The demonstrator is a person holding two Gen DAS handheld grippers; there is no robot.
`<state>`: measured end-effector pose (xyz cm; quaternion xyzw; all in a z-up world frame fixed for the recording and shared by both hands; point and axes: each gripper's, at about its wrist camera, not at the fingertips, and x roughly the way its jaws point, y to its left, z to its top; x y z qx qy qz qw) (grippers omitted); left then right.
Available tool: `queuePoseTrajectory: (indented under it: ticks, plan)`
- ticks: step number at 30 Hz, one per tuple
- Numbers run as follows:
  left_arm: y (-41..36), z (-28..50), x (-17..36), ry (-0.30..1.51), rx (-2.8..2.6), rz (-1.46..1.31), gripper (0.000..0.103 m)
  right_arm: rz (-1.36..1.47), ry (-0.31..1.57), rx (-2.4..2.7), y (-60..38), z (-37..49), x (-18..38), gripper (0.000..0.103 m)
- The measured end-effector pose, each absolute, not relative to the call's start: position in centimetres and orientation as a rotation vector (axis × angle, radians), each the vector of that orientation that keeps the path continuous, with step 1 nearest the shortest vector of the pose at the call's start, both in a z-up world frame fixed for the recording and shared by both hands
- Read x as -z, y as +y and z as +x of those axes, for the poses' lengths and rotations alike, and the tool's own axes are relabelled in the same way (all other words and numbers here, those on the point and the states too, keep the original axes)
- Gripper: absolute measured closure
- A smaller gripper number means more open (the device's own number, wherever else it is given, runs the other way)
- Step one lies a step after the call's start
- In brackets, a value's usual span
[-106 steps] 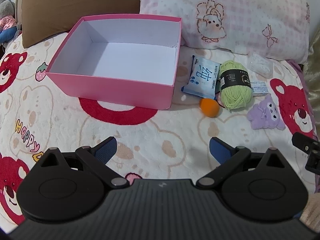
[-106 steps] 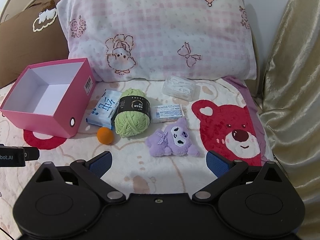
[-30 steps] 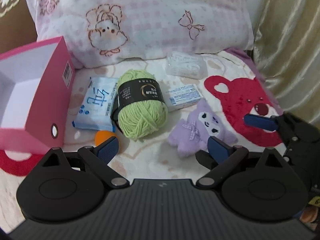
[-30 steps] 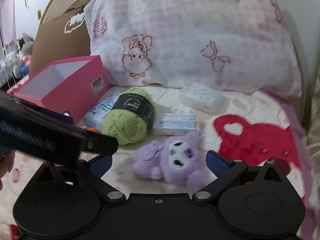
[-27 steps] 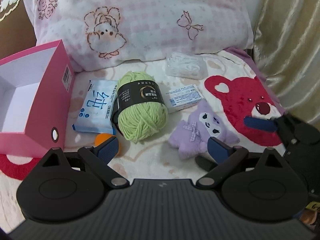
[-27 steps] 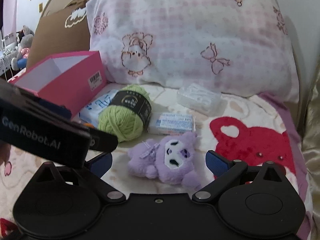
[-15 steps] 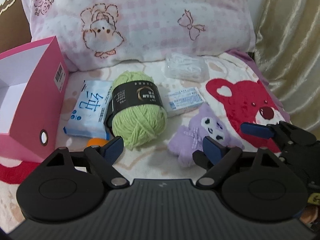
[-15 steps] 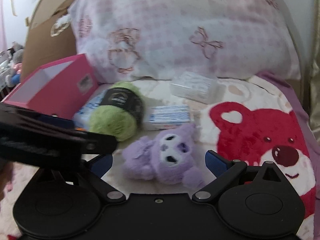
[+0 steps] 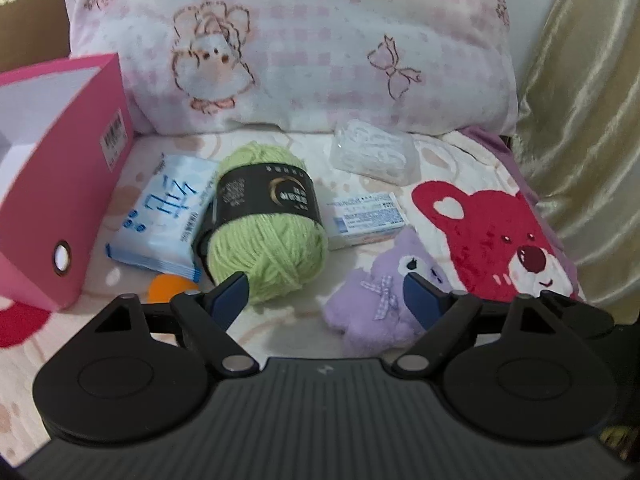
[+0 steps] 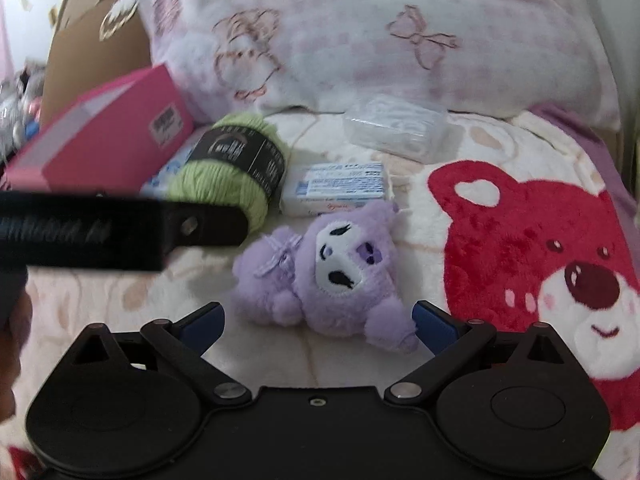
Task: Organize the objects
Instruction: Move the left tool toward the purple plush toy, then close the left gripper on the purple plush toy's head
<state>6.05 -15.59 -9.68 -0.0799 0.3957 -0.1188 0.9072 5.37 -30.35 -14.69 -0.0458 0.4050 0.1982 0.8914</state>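
A purple plush toy [image 10: 328, 272] lies on the bear-print blanket just ahead of my open right gripper [image 10: 318, 326], between its fingers' line. It also shows in the left wrist view [image 9: 376, 308]. My left gripper [image 9: 326, 300] is open, its left finger near a green yarn ball [image 9: 266, 220] with a black band; the yarn also shows in the right wrist view [image 10: 228, 176]. A blue tissue pack [image 9: 164, 216], an orange ball [image 9: 166, 286], a small white box [image 9: 366, 216] and a clear plastic case [image 9: 374, 152] lie around. An open pink box [image 9: 60, 184] stands at the left.
A pink checked pillow [image 9: 304, 48] lies behind the objects. A gold curtain [image 9: 584, 120] hangs at the right. A brown cushion [image 10: 92, 52] is behind the pink box. The left gripper's body [image 10: 100, 232] crosses the left of the right wrist view.
Both grippers have moved forward and lower toward the objects. The right gripper is closer to the purple plush; the left is closer to the yarn ball. Both stay open.
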Motion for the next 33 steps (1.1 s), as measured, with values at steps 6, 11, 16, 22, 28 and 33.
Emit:
queuePoseTrajectory:
  ticks: [6, 11, 16, 22, 28, 33]
  plan:
    - [-16.0, 6.1, 10.4, 0.787, 0.274, -0.197, 0.024, -0.243, 0.764, -0.403, -28.9, 4.0, 14.6, 0.004]
    - [-16.1, 6.4, 10.6, 0.804, 0.297, -0.199, 0.026, -0.206, 0.75, -0.375, -29.5, 4.8, 14.5, 0.004]
    - [-15.7, 6.9, 11.7, 0.894, 0.313, -0.289, 0.045, -0.135, 0.809, -0.4, -30.0, 5.8, 15.1, 0.01]
    - [-16.3, 6.9, 12.6, 0.944, 0.348, -0.32, 0.061, -0.069, 0.831, -0.45, -30.4, 6.0, 14.9, 0.01]
    - [-16.2, 7.8, 13.5, 0.975, 0.317, -0.36, 0.069, 0.01, 0.868, -0.451, -31.3, 6.6, 14.8, 0.021]
    - [-15.7, 8.0, 14.3, 0.983, 0.309, -0.411, 0.071, 0.028, 0.891, -0.426, -31.8, 7.1, 15.4, 0.035]
